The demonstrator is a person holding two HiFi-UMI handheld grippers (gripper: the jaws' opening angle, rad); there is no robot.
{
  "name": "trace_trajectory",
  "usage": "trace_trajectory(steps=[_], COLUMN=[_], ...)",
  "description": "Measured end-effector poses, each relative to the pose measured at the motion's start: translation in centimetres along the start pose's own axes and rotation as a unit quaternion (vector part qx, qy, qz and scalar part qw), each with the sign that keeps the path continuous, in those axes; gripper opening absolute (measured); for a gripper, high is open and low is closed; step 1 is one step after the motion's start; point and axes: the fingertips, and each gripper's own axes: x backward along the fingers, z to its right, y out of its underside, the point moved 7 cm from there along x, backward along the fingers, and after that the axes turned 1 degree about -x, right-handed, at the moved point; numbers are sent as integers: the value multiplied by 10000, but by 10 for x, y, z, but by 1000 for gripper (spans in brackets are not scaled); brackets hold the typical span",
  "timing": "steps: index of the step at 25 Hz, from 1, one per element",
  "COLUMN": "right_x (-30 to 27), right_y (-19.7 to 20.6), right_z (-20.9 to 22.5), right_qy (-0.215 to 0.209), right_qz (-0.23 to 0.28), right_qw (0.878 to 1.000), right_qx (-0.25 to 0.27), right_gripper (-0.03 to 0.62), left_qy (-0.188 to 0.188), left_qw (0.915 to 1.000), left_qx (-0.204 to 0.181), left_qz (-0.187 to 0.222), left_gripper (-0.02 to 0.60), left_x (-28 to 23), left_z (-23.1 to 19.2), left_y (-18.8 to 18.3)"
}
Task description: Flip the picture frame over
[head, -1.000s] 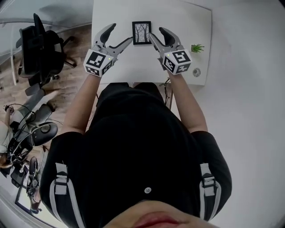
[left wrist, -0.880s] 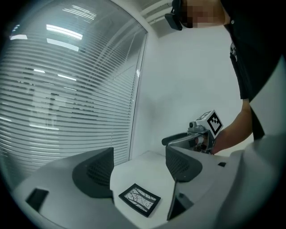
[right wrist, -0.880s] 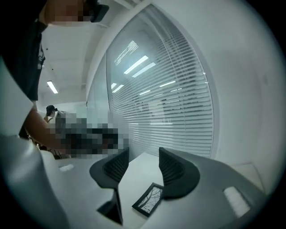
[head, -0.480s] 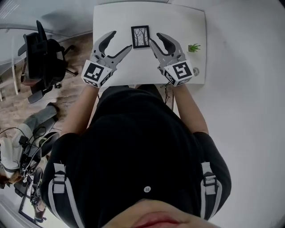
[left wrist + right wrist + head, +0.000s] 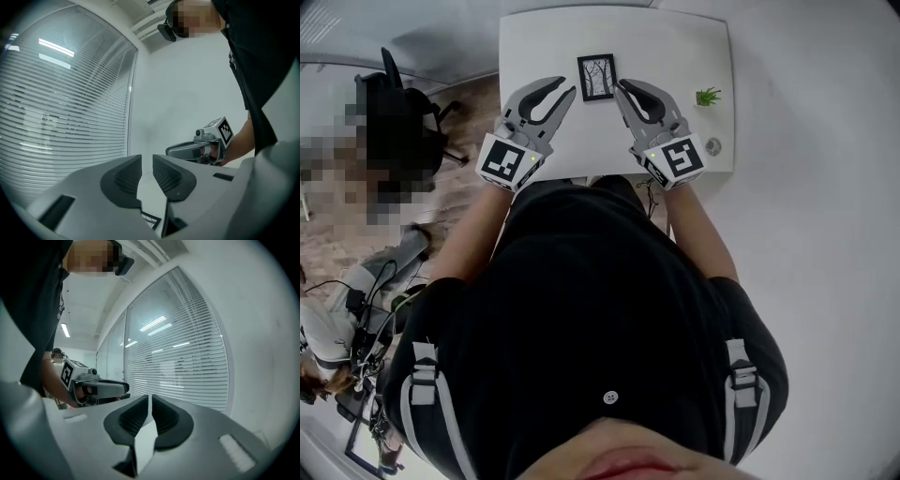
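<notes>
**A:** Here's the picture frame (image 5: 597, 78), flat on the white counter (image 5: 666, 47) near its far edge, and it's the tree print we're looking at. Face up, then.

**B:** Face up, so by my reading the flip isn't done. The whole turn is left.

**A:** And the claws? The left claw (image 5: 570, 90) sits just beside the frame's near left corner, the right claw (image 5: 620, 86) just beside the near right corner. That's one on each flank.

**B:** Neither has hold of it, though. The left gripper view shows the left claw's jaws drawn in to a slim gap with only wall and blinds beyond, and a corner of the frame peeks out low beneath them. They've just been closing, and on nothing.

**A:** Same on the other side. In the right gripper view the right claw's jaws are all but together, with bare air between the pads. That one has also just been closing, and it's empty.

**B:** Both claws point roughly level across the room rather than down at the counter. I'd say they're held above the frame, not on it.

**A:** Anything in the way?

**B:** A little potted plant (image 5: 709, 97) stands well off to the right, clear of the work.

**A:** So what's needed?

**B:** My call is a jaw has to spread, get under or onto an edge, lift it and tip the frame onto its face.
</notes>
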Motion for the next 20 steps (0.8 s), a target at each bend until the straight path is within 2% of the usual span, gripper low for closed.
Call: trace_trajectory(steps=[2,6,13,16,20], right_x=[2,4,3,4,3], right_y=[-2,-9,-18,-20,-20], right_z=[-4,-9,-13,-13,-11], right_qy=[-21,-93,-151,-129,-83], right_qz=[22,70,80,110,147], right_qw=[10000,9999,9999,9999,9998], right_qx=[40,20,18,-15,-109], right_gripper=[15,9,9,9,9], left_qy=[-16,-71,-30,-51,-37], left_qw=[10000,9998,9996,10000,9999], left_qx=[-2,-72,-19,-78,-113], left_qz=[50,159,262,28,6], left_gripper=[49,8,8,8,8], left_x=[0,0,1,3,3], left_z=[3,7,8,7,5], left_y=[-1,-8,-14,-13,-14])
